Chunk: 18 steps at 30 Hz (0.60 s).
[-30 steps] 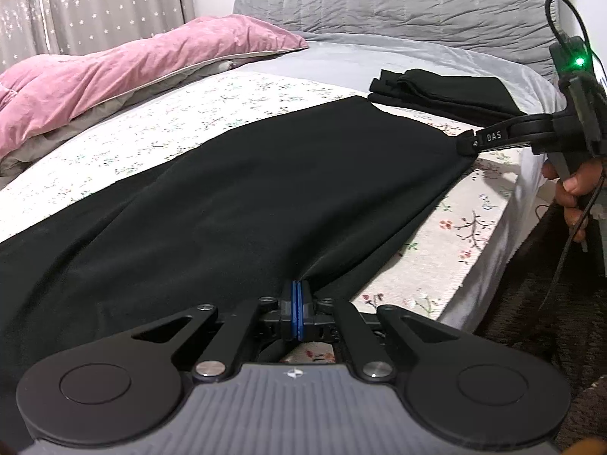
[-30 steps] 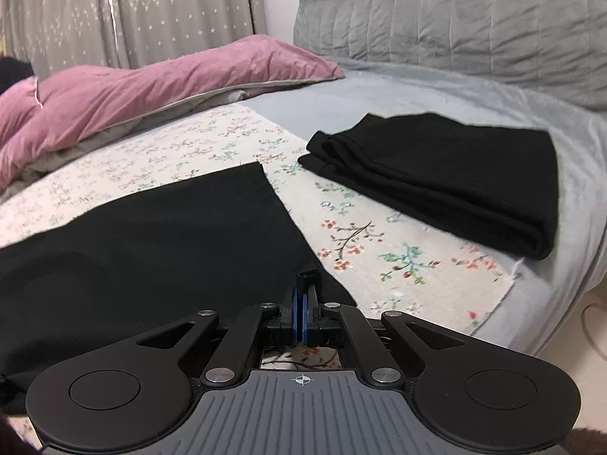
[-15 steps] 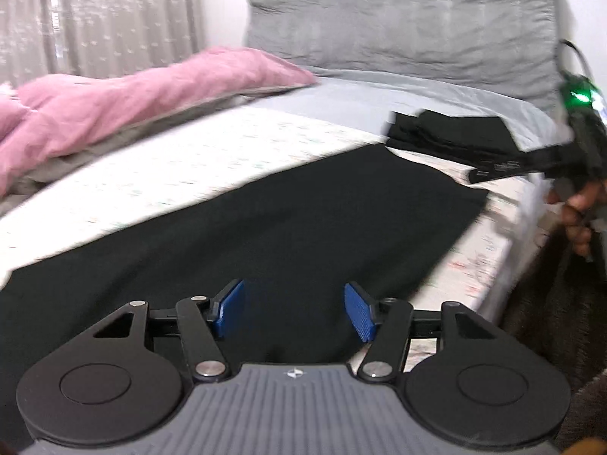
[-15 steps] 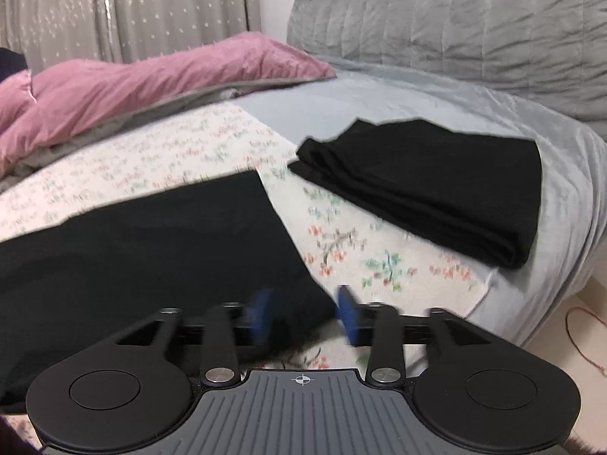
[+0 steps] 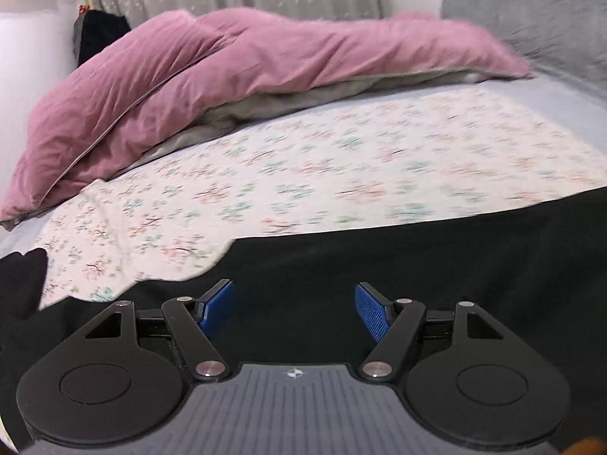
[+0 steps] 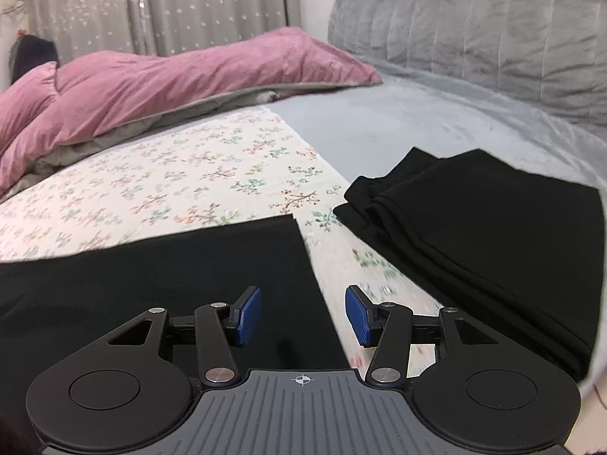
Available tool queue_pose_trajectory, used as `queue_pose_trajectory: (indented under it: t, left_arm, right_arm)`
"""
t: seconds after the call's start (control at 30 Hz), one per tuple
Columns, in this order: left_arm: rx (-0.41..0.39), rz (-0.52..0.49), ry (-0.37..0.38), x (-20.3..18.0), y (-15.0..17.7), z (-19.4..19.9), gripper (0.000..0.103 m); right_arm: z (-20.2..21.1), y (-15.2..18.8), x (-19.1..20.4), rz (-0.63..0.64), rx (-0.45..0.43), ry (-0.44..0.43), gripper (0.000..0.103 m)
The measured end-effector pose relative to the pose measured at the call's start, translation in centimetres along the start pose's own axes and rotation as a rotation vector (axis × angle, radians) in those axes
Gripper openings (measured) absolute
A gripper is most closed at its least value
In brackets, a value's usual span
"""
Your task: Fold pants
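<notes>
One pair of black pants lies spread flat across the near part of the floral sheet on the bed, its straight end edge and corner showing just ahead of the right gripper. The cloth looks thin, soft and limp, light enough to lift by a corner but likely to sag and crease, so I judge it best taken at the corners or along that end edge, pinching both layers. The right gripper hangs with its blue pads apart over that corner, holding nothing; the left gripper is likewise spread wide above the pants, empty, though this view is blurred. Beyond the sheet's right edge rests a folded black garment, and behind the sheet a pink duvet is heaped.
</notes>
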<state>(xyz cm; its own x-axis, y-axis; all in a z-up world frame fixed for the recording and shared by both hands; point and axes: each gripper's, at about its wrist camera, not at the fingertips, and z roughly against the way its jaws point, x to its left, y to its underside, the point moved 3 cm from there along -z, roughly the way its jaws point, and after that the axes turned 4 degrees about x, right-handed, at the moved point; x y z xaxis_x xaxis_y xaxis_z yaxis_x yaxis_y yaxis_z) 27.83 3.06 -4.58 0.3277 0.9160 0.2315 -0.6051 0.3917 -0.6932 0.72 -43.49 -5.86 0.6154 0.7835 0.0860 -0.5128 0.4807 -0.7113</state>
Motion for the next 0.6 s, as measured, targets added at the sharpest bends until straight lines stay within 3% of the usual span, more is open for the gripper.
queue_pose_trajectory:
  t: [0.1,0.2,0.37,0.5,0.6]
  left_arm:
    - [0.040,-0.004,-0.028,1.5,-1.1,-3.4,0.095]
    - [0.090,0.017,-0.037,2.9,-1.4,-6.4,0.094]
    - [0.100,0.070,0.015,5.0,-0.9,-7.9,0.094]
    - [0.094,0.131,0.083,6.4,-1.1,-8.9,0.090]
    - [0.104,0.191,0.158,7.3,-1.0,-9.7,0.072]
  right_arm:
    - [-2.8,-1.5,0.1,-0.032,0.014,-0.026,0.049]
    - [-5.4,-2.7,-0.1,-0.036,0.025,0.000,0.049]
    - [-7.9,-3.6,-0.6,-0.044,0.049,-0.026,0.047]
    - [-8.4,-3.5,-0.5,-0.032,0.028,-0.076,0.032]
    - [-8.4,-3.6,-0.4,-0.031,0.022,-0.133,0.010]
